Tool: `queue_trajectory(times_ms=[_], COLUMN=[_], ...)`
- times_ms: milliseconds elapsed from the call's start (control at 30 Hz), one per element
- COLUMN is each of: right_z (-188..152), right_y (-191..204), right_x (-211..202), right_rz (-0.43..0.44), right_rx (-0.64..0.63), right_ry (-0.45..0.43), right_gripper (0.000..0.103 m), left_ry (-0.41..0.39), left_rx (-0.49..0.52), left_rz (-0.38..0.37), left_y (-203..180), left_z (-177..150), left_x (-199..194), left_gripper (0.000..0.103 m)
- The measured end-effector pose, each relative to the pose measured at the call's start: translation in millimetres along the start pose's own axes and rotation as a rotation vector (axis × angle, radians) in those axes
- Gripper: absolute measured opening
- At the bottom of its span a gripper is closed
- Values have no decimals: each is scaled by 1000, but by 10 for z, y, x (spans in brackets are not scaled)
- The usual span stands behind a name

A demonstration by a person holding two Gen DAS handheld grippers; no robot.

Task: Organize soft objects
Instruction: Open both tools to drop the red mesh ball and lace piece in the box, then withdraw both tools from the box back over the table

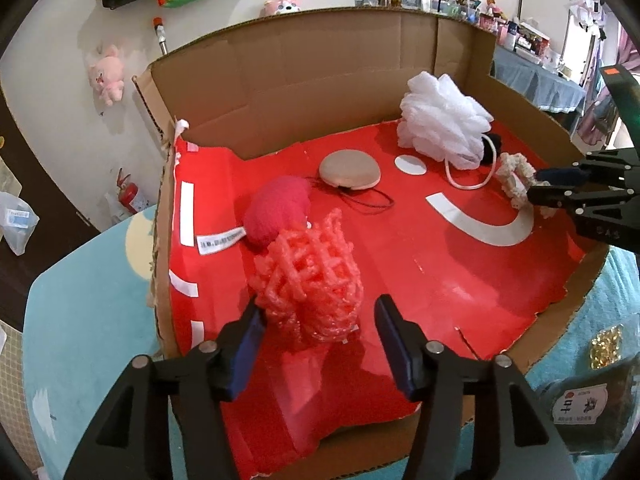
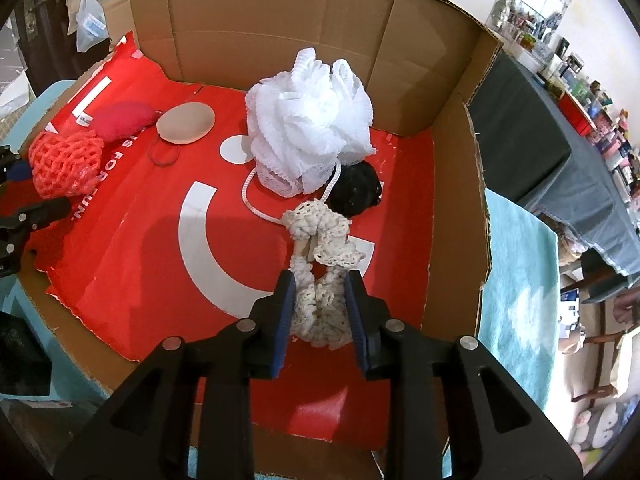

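Observation:
A coral foam net [image 1: 310, 276] lies on the red sheet inside an open cardboard box [image 1: 304, 64]. My left gripper [image 1: 318, 316] is open, its jaws on either side of the net's near end. Behind the net sit a magenta pouch [image 1: 278, 210] and a beige round sponge [image 1: 349, 169]. A white mesh bath puff [image 2: 308, 120] with a cord stands at the back, a black soft item [image 2: 356, 192] beside it. My right gripper [image 2: 320, 304] is shut on a cream lace scrunchie [image 2: 320, 240], seen also in the left wrist view [image 1: 516, 176].
The box walls rise at the back and right [image 2: 452, 92]; its front is folded flat. The box sits on a light blue cloth [image 1: 88, 304]. A dark packet [image 1: 584, 396] lies at the right of the box front. A cluttered table [image 2: 560, 128] stands beyond.

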State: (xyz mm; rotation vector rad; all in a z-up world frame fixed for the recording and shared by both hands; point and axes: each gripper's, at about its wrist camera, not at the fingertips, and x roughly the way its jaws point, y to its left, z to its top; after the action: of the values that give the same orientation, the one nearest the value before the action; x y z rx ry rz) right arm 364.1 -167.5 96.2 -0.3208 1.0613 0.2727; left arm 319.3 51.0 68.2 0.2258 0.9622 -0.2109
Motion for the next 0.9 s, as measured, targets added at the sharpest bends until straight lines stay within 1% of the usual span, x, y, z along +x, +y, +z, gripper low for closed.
queue_trajectory(times_ms=[100, 133, 200, 233, 300, 433, 533, 733, 900], right_z=[-3, 5, 3, 3, -5, 2, -22, -176, -380], right_y=[4, -4, 2, 9, 37, 35, 52, 102, 191], right_x=[-23, -30, -66, -92, -187, -351, -506, -944, -1438], right_rz=[4, 8, 14, 9, -10, -2, -5, 6, 6], right_rx=[4, 5, 6, 5, -4, 11, 11, 25, 46], right_ry=[5, 4, -5, -18, -61, -87, -110, -195, -310], right_gripper=[28, 31, 56, 77, 79, 79, 79, 79, 79], left_ry=[-22, -30, -49, -56, -81, -146, -206, -319, -406], left_rx=[-4, -3, 4, 7, 17, 18, 7, -35, -48], left_rz=[-8, -10, -13, -11, -10, -2, 7, 9, 2], left_y=[-10, -15, -39, -51, -78, -129, -165, -241, -373], left_z=[-2, -3, -7, -9, -23, -36, -52, -135, -269], left_x=[-62, -80, -139, -160, -247, -447, -650, -1101, -1499], left_gripper=[68, 70, 73, 74, 78, 91, 98, 103, 103])
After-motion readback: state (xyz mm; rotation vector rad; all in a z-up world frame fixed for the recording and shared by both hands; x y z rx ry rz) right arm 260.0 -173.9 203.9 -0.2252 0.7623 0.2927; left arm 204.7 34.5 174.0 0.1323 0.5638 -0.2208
